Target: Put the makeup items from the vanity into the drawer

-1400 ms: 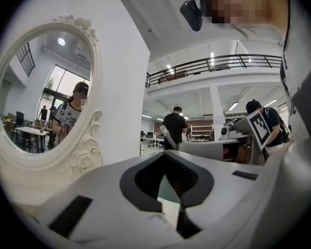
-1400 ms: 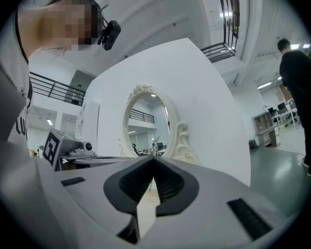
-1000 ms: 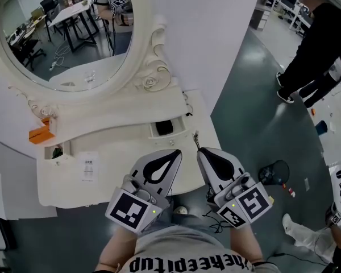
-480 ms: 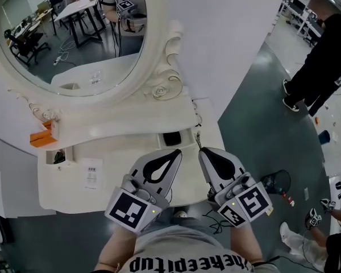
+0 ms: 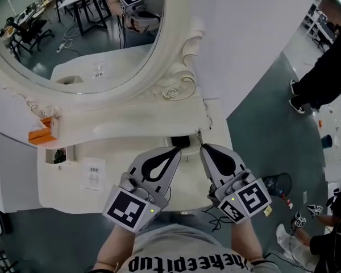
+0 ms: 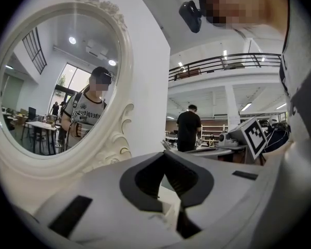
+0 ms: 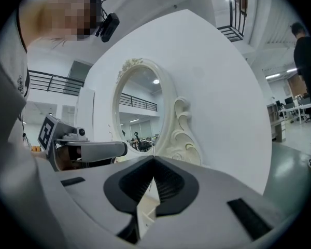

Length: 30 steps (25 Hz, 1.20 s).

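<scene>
In the head view a white vanity point(image 5: 74, 186) stands under an oval mirror point(image 5: 74, 33). An orange item point(image 5: 40, 134) sits on the vanity's left shelf end. Below it, a small dark item point(image 5: 58, 154) rests in a recess. A black item point(image 5: 181, 141) lies in a small open compartment at the right. My left gripper point(image 5: 178, 150) and right gripper point(image 5: 203, 147) hover side by side over the vanity's front right, both shut and empty, their tips close to the black item. In the gripper views the left gripper point(image 6: 165, 153) and right gripper point(image 7: 153, 158) both show their jaws meeting at the tip.
A white label point(image 5: 92, 174) lies on the vanity top. A person in black point(image 5: 324, 73) stands on the grey floor at the right. A round black object point(image 5: 274, 182) and small bits lie on the floor beside the vanity. A white wall rises behind the mirror.
The head view has shifted: the mirror and vanity sit farther right and nearer. Both grippers keep the same shut pose, their tips now closer to the black item's compartment.
</scene>
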{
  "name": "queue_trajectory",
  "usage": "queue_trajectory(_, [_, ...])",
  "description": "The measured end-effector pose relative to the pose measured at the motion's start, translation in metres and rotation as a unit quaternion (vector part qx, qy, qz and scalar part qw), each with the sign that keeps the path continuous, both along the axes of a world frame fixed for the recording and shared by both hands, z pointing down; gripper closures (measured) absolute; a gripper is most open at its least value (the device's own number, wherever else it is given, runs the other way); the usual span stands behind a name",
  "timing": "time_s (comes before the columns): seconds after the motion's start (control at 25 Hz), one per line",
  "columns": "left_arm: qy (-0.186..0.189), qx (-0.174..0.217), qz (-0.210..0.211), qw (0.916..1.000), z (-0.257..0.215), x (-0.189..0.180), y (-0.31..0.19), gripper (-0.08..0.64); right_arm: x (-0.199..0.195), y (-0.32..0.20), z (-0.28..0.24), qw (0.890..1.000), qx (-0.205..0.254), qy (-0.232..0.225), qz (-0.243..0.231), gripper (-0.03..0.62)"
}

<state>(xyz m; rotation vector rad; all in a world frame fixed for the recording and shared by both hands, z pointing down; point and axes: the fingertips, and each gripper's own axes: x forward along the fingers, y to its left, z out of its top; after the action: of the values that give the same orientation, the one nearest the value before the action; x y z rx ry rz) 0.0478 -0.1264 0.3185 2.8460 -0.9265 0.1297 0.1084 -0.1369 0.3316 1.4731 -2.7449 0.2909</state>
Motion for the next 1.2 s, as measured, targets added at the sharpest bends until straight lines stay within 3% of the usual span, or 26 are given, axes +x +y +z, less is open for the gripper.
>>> queue_trajectory(0.6, [-0.004,-0.036,-0.017,0.9992,0.029,-0.025,-0.034,0.538,-0.022,-0.037,0.068,0.996,-0.069,0.048,-0.020,0.572])
queue_trajectory(1.2, [-0.007,-0.059,-0.032,0.9977,0.048,-0.038,-0.050,0.538,-0.030,-0.046,0.131,0.986,-0.127,0.097,-0.052,0.572])
